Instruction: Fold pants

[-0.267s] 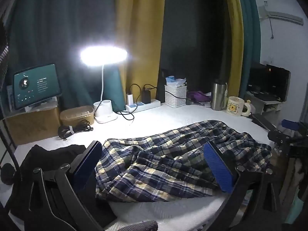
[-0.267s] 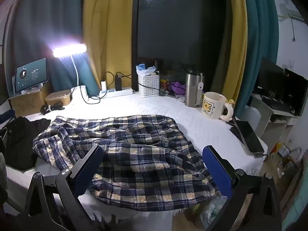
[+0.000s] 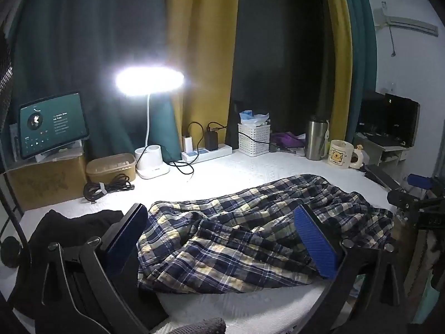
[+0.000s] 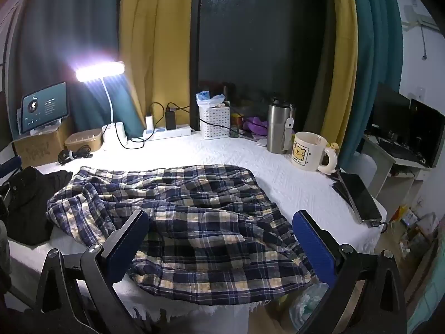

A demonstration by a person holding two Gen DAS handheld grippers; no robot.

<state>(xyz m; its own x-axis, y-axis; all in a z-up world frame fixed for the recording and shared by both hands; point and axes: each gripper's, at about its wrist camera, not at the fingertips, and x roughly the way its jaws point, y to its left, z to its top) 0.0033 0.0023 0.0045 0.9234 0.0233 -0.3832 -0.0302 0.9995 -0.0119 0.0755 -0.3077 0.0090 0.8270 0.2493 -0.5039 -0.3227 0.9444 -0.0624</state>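
With both the left gripper (image 3: 219, 239) and right gripper (image 4: 222, 242) spread wide and empty above the rumpled plaid pants (image 4: 178, 211), each needed a firm edge pinch before flattening.

The right tongs (image 4: 219, 242) hang wide apart over the near edge of the bench (image 4: 292, 189), blue pads facing each other with nothing between them. Below and between them lie the plaid pants (image 4: 178, 206), rumpled and spread flat on the white cover, their near hem drooping over the edge. A black garment (image 4: 26, 203) lies bunched just left of the pants. Farther back stand a lit desk lamp (image 4: 100, 71), a tablet (image 4: 44, 107) on a cardboard box (image 4: 39, 146), a power strip (image 4: 167, 133), a white basket (image 4: 214, 122), a steel tumbler (image 4: 278, 129) and a cream mug (image 4: 308, 151). A phone (image 4: 360, 197) rests at the right edge.
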